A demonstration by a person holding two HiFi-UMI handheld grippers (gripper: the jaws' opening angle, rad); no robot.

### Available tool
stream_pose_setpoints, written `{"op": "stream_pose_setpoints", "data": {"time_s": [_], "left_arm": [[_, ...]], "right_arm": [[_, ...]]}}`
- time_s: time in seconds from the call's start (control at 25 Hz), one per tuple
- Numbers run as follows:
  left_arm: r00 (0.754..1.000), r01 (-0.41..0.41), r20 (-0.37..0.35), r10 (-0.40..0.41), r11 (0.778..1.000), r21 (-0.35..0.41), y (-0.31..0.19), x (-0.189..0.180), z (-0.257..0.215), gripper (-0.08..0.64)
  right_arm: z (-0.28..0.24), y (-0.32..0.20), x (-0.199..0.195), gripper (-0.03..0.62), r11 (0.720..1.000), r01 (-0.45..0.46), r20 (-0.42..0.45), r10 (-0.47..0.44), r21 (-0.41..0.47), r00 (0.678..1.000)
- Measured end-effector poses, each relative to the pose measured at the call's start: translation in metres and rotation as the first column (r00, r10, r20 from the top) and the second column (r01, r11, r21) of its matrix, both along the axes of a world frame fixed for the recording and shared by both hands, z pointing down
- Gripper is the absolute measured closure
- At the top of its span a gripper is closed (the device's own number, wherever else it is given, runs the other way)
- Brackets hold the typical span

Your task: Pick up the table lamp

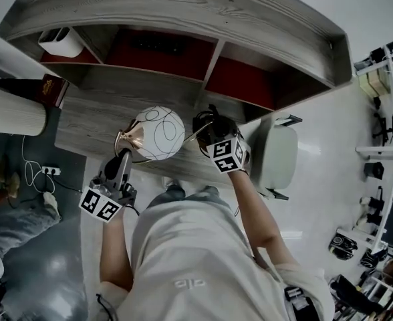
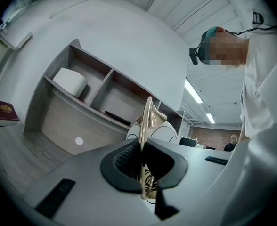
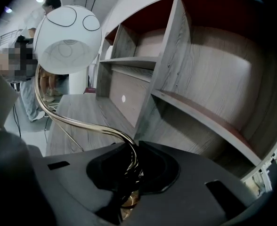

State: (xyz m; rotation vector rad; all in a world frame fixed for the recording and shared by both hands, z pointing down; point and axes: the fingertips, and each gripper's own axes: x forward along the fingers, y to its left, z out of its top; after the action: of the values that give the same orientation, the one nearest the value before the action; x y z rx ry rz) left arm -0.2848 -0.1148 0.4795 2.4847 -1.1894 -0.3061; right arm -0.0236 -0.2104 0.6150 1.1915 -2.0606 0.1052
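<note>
The table lamp has a white globe shade with thin black rings and a curved brass stem and frame. It hangs over the front part of the grey wood desk, held between both grippers. My left gripper is shut on a thin brass edge of the lamp, with the white shade just behind it. My right gripper is shut on the brass stem, which curves up to the shade. The jaws of my left gripper and my right gripper press tight on the metal.
The desk carries a hutch of open shelves with a white box at the far left and a dark flat object on a shelf. A red book lies at the desk's left end. A white chair stands at the right; a power strip lies on the floor.
</note>
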Motion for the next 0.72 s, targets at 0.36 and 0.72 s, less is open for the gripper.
{"op": "stream_pose_setpoints", "data": {"time_s": [0.36,0.72], "left_arm": [[0.996,0.034,-0.086,-0.03,0.998,0.054,0.018,0.013,-0.015,0.538],[0.981,0.085,-0.182,-0.068,0.993,0.088,0.046,0.029,-0.027,0.538]], "right_arm": [[-0.048,0.02,0.03,0.514,1.0,0.002,-0.067,0.0,0.028,0.998],[-0.095,0.043,0.056,0.512,0.995,0.049,-0.152,-0.035,0.086,0.988]]}}
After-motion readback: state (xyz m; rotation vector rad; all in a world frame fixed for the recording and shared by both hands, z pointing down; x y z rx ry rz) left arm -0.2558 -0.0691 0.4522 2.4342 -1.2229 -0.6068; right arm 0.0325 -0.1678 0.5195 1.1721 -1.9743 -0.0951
